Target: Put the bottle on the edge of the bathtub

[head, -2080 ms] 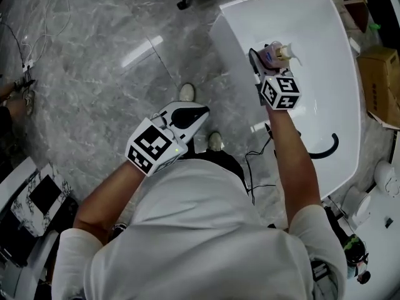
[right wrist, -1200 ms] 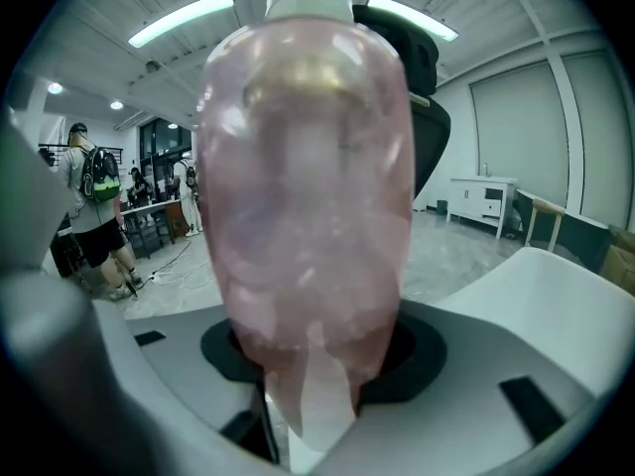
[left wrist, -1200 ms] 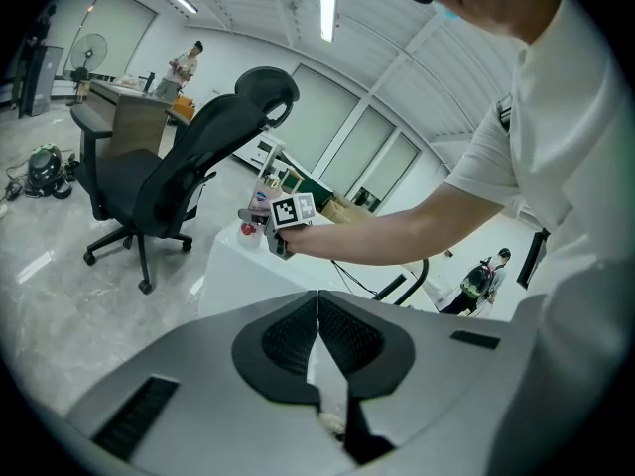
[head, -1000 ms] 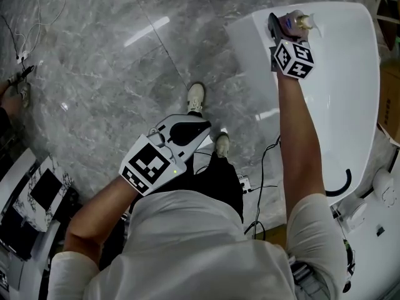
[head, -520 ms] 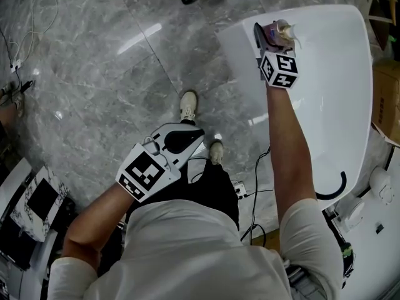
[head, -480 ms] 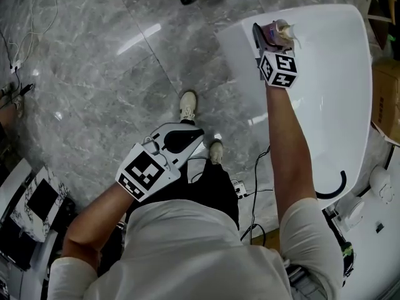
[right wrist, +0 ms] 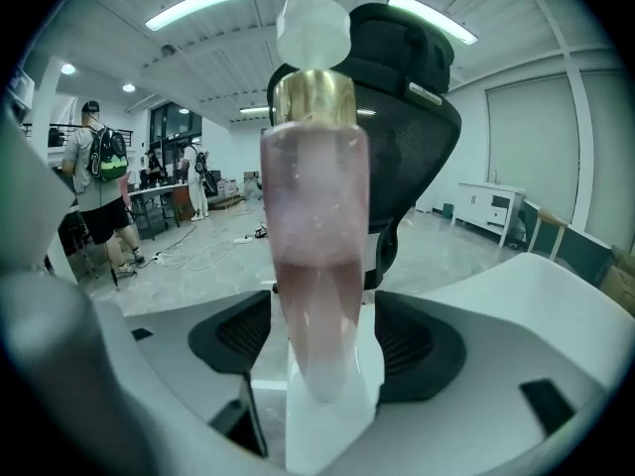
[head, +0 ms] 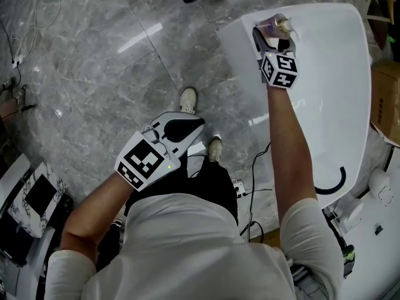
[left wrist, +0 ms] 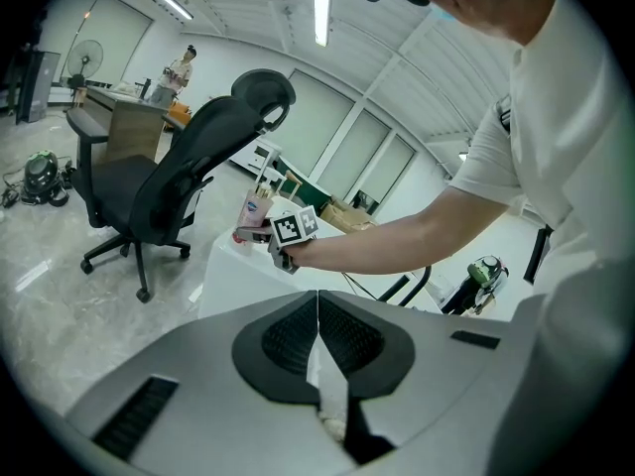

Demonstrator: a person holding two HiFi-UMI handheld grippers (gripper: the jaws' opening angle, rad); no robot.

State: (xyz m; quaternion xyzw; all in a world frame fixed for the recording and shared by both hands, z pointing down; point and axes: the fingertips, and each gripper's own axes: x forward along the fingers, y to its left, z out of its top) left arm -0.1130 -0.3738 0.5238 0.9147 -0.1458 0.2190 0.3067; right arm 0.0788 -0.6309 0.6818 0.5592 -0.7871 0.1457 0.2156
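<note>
A clear pump bottle (head: 279, 24) with pinkish liquid and a gold collar stands upright on the near rim of the white bathtub (head: 236, 37). My right gripper (head: 272, 36) is around it and its jaws are opening. In the right gripper view the bottle (right wrist: 316, 236) stands between the black pads (right wrist: 230, 340) with a gap on each side. My left gripper (head: 185, 125) hangs over the marble floor in front of my legs, shut and empty. The left gripper view shows its pads (left wrist: 290, 337) meeting, with the bottle (left wrist: 254, 208) far off on the tub.
A black office chair (left wrist: 169, 186) stands beside the tub's end. A black curved hose (head: 332, 181) lies in the tub. A cardboard box (head: 384, 86) sits at the right. Cables run over the floor (head: 37, 17). People stand at desks (right wrist: 99, 181) far behind.
The right gripper's jaws have spread apart from the bottle, which stays standing on the tub's rim. My left gripper has hardly moved.
</note>
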